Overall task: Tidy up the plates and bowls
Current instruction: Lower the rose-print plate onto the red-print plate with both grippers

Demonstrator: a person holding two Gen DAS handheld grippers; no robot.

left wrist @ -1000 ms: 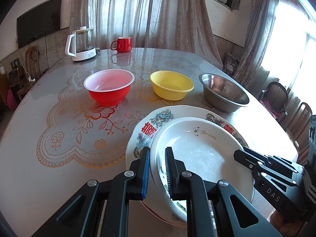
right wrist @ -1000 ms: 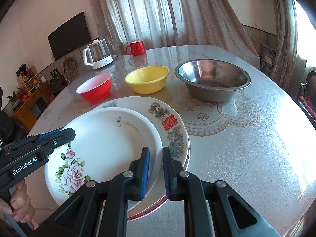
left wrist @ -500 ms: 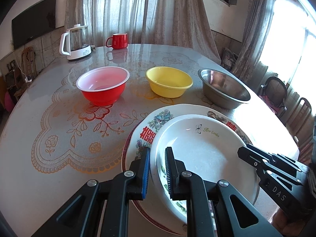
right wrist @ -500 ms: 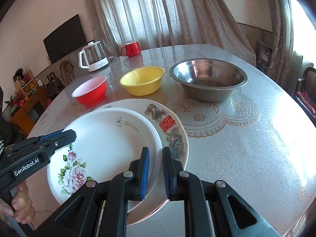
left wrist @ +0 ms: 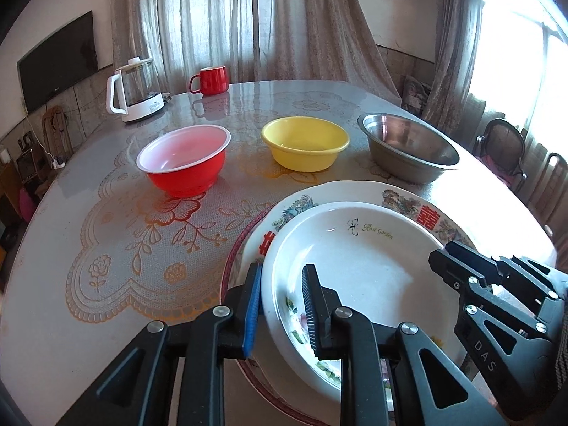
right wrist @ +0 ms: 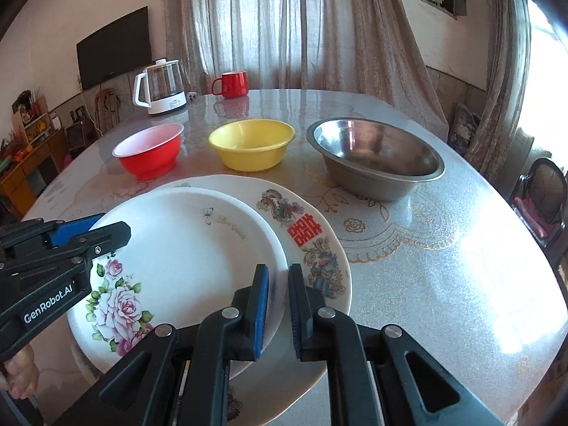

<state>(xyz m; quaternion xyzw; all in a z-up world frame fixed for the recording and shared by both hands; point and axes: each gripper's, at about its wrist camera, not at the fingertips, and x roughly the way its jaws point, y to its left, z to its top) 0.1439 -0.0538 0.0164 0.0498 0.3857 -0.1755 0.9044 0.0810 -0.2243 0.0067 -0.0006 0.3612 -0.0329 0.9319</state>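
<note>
A white rose-patterned plate [left wrist: 355,259] [right wrist: 184,248] lies on a larger plate with a red character [left wrist: 422,213] [right wrist: 309,234] at the near side of the table. My left gripper [left wrist: 280,269] straddles the white plate's left rim. Its jaws are opening, and the pads stand a little off the rim. My right gripper [right wrist: 277,269] is shut on the same plate's right rim. Each gripper also shows in the other's view, the right gripper [left wrist: 447,252] and the left gripper [right wrist: 106,230]. Behind the plates stand a red bowl [left wrist: 184,167], a yellow bowl [left wrist: 305,149] and a steel bowl [left wrist: 408,152] in a row.
A glass kettle [left wrist: 135,88] and a red mug [left wrist: 211,80] stand at the table's far edge. The round table [left wrist: 106,248] has a lace-patterned cover. Chairs [left wrist: 504,142] stand to the right, and a hand [right wrist: 21,372] holds the left gripper.
The left gripper's jaws have parted wider around the white plate's rim. The right gripper stays shut on the rim. Both views have shifted slightly.
</note>
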